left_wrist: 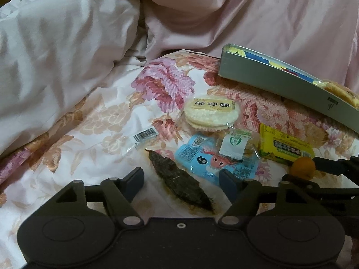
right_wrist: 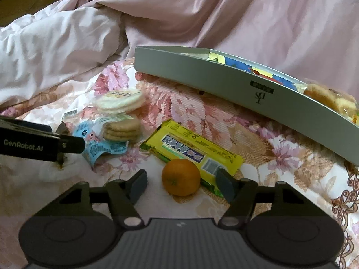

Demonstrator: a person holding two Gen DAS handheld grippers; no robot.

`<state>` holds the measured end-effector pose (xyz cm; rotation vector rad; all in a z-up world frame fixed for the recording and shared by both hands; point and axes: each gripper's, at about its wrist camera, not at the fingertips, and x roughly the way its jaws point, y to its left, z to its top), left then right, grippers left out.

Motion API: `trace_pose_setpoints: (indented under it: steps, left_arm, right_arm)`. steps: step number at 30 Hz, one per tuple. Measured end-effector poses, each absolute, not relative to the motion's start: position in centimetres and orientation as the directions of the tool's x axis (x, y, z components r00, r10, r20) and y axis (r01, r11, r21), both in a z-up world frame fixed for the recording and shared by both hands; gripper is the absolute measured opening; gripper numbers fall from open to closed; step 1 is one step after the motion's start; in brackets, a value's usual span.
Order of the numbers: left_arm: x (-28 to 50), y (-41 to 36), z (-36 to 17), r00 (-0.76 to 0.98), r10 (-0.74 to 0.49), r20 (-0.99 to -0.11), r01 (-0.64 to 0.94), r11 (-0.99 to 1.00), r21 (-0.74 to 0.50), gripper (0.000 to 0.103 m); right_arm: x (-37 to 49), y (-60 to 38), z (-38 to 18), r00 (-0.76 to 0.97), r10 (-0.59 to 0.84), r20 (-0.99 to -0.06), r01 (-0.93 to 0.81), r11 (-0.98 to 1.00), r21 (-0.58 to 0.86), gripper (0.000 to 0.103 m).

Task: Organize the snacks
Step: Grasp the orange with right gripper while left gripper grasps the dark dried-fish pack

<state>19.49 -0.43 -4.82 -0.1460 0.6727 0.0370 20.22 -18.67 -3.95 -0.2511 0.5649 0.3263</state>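
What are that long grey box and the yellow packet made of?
The grey box looks like matte cardboard: flat, thin folded walls with a printed logo. The yellow packet seems glossy plastic film, judging by its crinkles and sheen.

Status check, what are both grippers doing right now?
Left gripper open over seaweed snack. Right gripper open around orange. Gray box behind, path unobstructed.

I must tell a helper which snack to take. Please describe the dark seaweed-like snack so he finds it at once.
On the floral bedsheet, look in front of the grey box, left of the blue packet. The seaweed snack lies between the open left gripper fingers. It alone is dark, long, pointed, and without printed colours.
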Motion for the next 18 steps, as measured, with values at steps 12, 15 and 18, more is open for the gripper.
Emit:
trace_pose_setpoints:
  steps: [12, 15, 18]
  left_arm:
    - [20.22, -0.13, -5.02, 0.781, 0.003, -0.625, -0.105, 0.986, -0.127, 0.081]
    - [20.17, 0.13, -5.01, 0.786, 0.032, -0.618, -0.132, 0.984, -0.117, 0.068]
    - [20.10, 0.41, -5.01, 0.787, 0.045, -0.615, -0.150, 0.981, -0.120, 0.059]
  right_arm:
    - [19.82, -18.00, -3.76, 0.786, 0.193, -0.587, -0.342, 0.927, -0.154, 0.064]
    - [19.94, -18.26, -3.68, 0.776, 0.203, -0.597, -0.338, 0.933, -0.123, 0.065]
    - [20.04, -18.28, -3.70, 0.775, 0.207, -0.597, -0.338, 0.934, -0.115, 0.065]
